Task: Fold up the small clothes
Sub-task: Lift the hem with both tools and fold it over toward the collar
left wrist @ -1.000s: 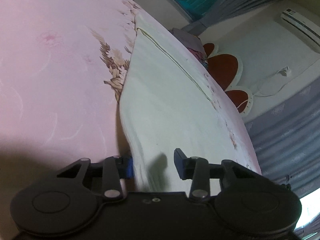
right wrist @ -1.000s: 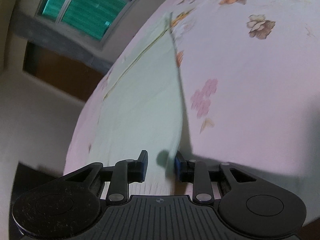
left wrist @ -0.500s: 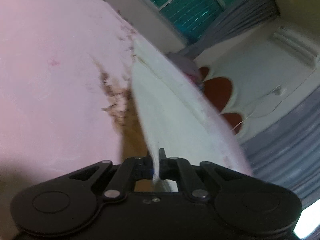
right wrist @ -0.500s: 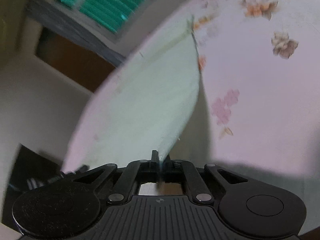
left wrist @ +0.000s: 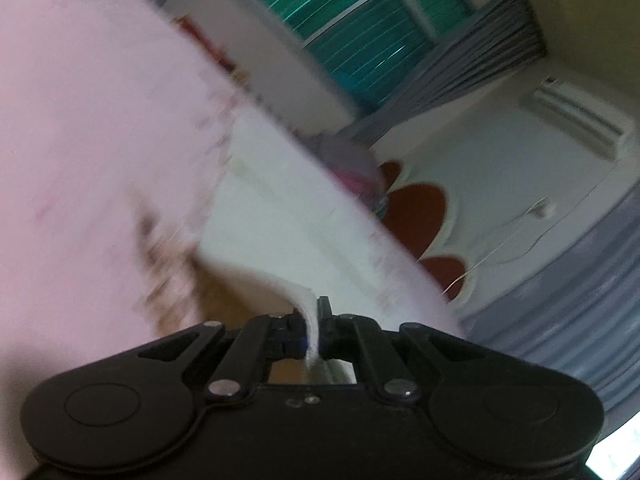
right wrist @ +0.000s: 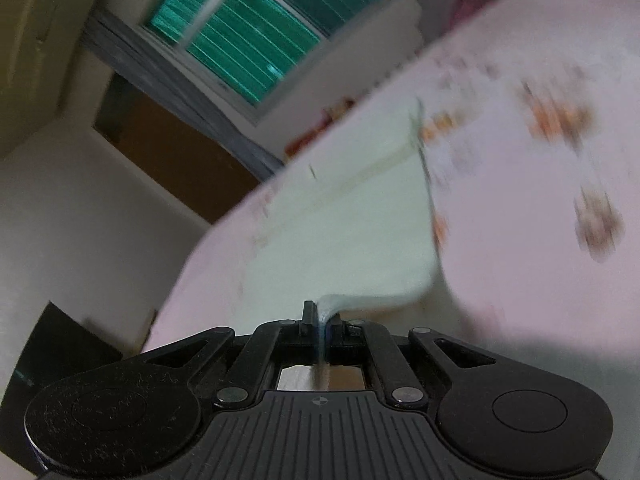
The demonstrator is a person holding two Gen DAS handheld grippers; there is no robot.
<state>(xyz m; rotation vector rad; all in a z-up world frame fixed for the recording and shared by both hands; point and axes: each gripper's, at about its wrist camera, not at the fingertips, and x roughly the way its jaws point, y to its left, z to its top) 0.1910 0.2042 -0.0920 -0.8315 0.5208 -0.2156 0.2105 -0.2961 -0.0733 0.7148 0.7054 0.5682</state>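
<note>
A pale, whitish-green cloth [left wrist: 276, 216] lies spread on the pink flowered bedsheet [left wrist: 80, 140]. My left gripper [left wrist: 313, 326] is shut on the cloth's near left edge, which curls up off the bed into the jaws. In the right wrist view the same cloth [right wrist: 340, 232] stretches away, and my right gripper [right wrist: 320, 322] is shut on its near right corner, lifted clear of the sheet [right wrist: 540, 240]. The far hem with a thin dark line stays flat on the bed. Both views are blurred.
A green-shuttered window [left wrist: 360, 28] with grey curtains is beyond the bed. A white headboard with red petal shapes [left wrist: 416, 208] and a small pile of clothes [left wrist: 352, 160] stand at the far right. A dark doorway [right wrist: 172, 152] lies left of the bed.
Both grippers closed on the cloth's near edge, one at each side, and rose with it. The near edge now hangs off the bed, and both views tilted up towards the window.
</note>
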